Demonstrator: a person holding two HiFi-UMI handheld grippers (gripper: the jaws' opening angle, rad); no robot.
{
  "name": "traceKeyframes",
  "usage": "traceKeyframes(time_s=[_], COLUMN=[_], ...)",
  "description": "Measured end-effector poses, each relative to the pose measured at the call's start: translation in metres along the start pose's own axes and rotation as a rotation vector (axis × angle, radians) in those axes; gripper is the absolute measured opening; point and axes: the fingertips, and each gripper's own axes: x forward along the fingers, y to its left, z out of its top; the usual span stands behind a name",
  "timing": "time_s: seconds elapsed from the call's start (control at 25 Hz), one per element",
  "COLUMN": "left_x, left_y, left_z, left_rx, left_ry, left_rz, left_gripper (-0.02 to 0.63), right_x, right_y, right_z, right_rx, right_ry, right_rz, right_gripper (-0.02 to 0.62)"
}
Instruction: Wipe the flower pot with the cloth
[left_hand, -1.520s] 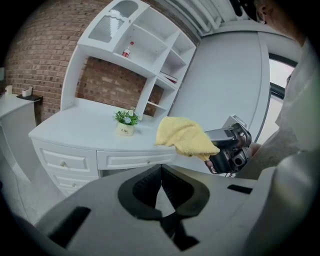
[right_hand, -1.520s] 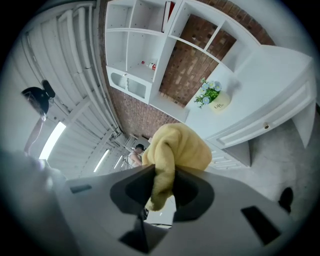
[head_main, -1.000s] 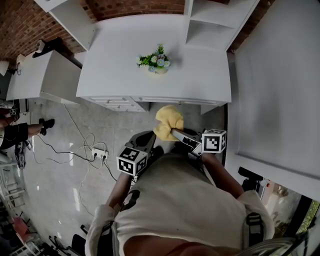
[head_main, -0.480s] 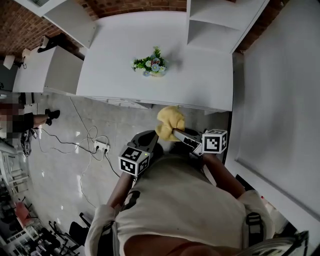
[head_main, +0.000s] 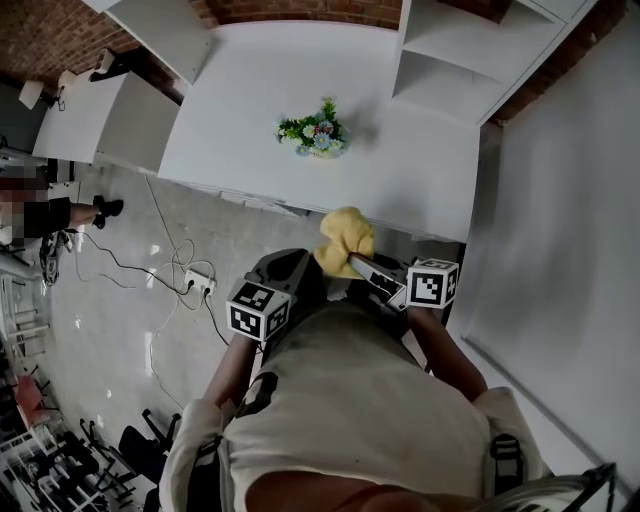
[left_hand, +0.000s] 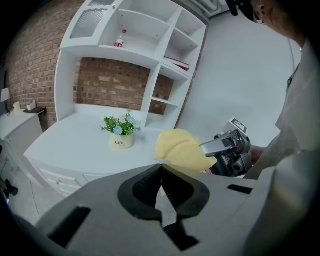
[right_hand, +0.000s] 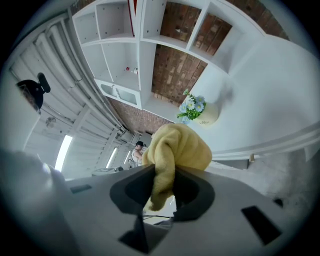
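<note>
Well ahead, flower pot (left_hand: 121, 142) on counter (head_main: 250, 110) — right gripper (right_hand: 161, 186) clamping cloth (right_hand: 179, 145), left gripper (left_hand: 161, 182) closed, empty.

Flower pot (head_main: 318, 135) on the counter (head_main: 400, 175), shelves (head_main: 450, 60) at its back right.
Before the counter's front edge, the cloth (head_main: 343, 240) sits in the right gripper (right_hand: 164, 170), with the left gripper (left_hand: 161, 169) just beside it on the left.
</note>
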Motion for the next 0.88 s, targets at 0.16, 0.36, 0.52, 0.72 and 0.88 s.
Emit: traceKeyframes(time_s=[0.16,0.36,0.52,0.72,0.88], left_x=[0.007,0.016,0.021,0.026,0.036], left_y=[0.02,0.053,0.088,0.139,0.17], left_z=[0.013,0.029,0.045,0.058,0.06], left_rx=[0.028,0.055,0.091,0.108,0.09], left_ry=[-0.015,-0.026,-0.036,-0.039,-0.008], left_rz=[-0.025,-0.075,-0.11,-0.135,-0.156], left_gripper=[0.02,0.02,0.02,0.02,0.02], right_x=[0.002,0.015,0.041,0.077,0.097], right_y=[-0.007,-0.014,-0.015,-0.021,-0.031], right_z=[0.012,0.04,0.055,0.068,0.074], right_rx=[0.024,0.037,0.072,0.109,0.163], right_ry=[-0.051,-0.121,-0.154,-0.166,-0.197], right_rz=[-0.045,-0.123,-0.166,-0.224,-0.266], right_gripper=[0.089,0.089,0.089,0.089,0.091])
